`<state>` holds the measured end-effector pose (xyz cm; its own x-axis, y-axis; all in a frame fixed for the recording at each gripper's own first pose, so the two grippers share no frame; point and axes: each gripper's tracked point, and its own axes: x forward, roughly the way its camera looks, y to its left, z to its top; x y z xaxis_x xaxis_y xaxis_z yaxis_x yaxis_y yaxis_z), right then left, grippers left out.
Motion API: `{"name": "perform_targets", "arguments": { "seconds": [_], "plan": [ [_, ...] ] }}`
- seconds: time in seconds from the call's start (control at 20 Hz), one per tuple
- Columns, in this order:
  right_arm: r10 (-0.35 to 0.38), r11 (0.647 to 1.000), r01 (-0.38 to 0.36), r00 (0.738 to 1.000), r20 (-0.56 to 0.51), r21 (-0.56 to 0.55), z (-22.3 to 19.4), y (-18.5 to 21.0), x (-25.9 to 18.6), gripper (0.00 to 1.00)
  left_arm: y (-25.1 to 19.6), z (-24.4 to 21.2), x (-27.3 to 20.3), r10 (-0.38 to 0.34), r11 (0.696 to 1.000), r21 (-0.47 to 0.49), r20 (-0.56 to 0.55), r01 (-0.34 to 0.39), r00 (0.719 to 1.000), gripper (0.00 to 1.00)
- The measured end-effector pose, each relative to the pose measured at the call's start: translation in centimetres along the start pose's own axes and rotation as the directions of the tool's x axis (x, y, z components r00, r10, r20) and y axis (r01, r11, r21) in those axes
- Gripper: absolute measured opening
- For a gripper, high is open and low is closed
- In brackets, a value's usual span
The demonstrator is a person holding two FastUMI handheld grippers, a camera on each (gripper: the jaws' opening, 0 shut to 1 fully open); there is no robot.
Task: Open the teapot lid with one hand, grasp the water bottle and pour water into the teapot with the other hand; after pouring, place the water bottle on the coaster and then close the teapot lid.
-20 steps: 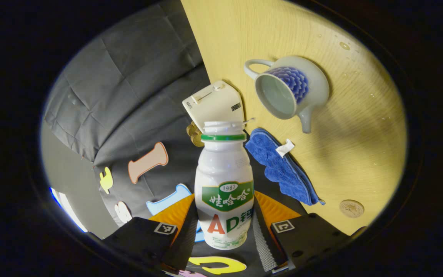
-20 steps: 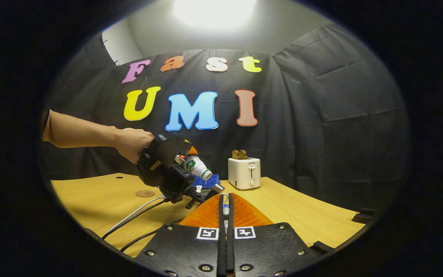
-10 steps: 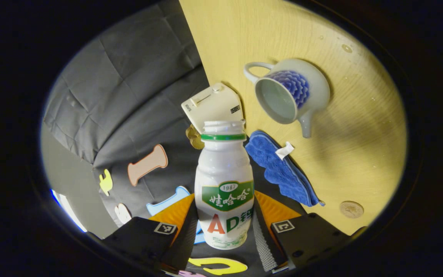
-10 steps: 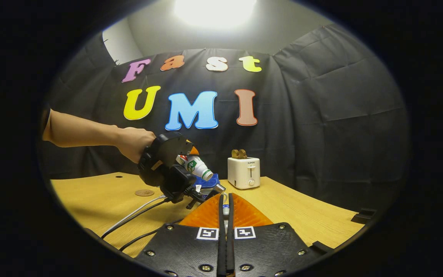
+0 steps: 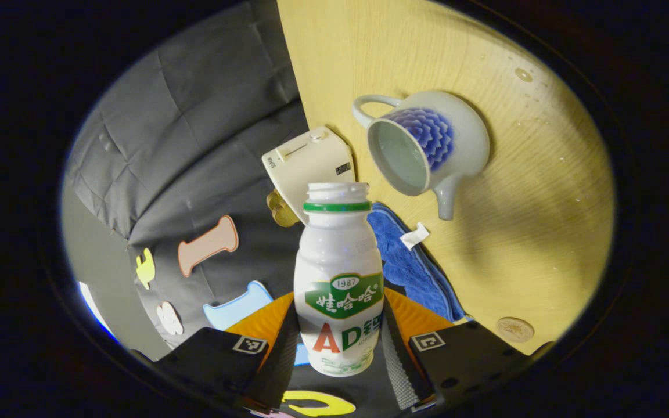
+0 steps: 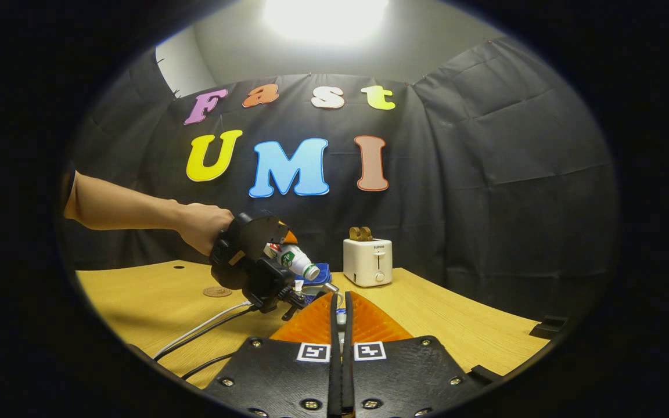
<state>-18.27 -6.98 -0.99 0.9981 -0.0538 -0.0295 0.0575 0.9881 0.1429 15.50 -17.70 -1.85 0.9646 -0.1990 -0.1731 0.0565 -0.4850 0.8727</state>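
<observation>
Toaster (image 6: 368, 262) stands at the counter's (image 6: 439, 319) far edge against the black cloth wall, with a blue cloth (image 5: 407, 264) lying on the counter just beside it and a small round coaster (image 5: 515, 329) well apart toward the counter's other end. Teapot (image 5: 427, 145) sits lidless on the counter near the toaster and cloth, its mouth open, handle toward the far edge. Nothing stands between bottle mouth and teapot opening. Left gripper (image 5: 339, 339) is clamped on the water bottle (image 5: 338, 278), both fingers pressing its lower body; in the left gripper view the uncapped mouth sits beside the teapot. In the right gripper view a hand (image 6: 202, 226) holds that gripper over the counter with the bottle tipped mouth-down. Right gripper (image 6: 341, 371) has its fingers drawn together with a small pale object showing between the tips; whether that is the teapot lid I cannot tell.
</observation>
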Motion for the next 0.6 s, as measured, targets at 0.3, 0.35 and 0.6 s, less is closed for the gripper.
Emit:
{"name": "perform_targets", "arguments": {
  "seconds": [0.3, 0.35, 0.6],
  "plan": [
    [-0.005, 1.000, 0.005, 1.000, 0.010, -0.014, 0.5, 0.2, 0.0, 0.01, -0.5, 1.6, -0.2, 0.030, 0.993, -0.117, 0.058, -0.023, 0.998, 0.70],
    [-0.005, 1.000, 0.005, 1.000, 0.013, -0.016, 0.7, 0.2, -0.1, 0.01, -0.6, 1.8, -0.3, 0.026, 0.988, -0.155, 0.066, -0.015, 0.997, 0.75],
    [-0.016, 1.000, 0.016, 1.000, 0.020, -0.020, 0.9, -0.3, 0.2, 0.01, -2.3, 2.4, -1.0, 0.020, 0.909, -0.416, 0.101, 0.023, 0.995, 0.81]
  ]
}}
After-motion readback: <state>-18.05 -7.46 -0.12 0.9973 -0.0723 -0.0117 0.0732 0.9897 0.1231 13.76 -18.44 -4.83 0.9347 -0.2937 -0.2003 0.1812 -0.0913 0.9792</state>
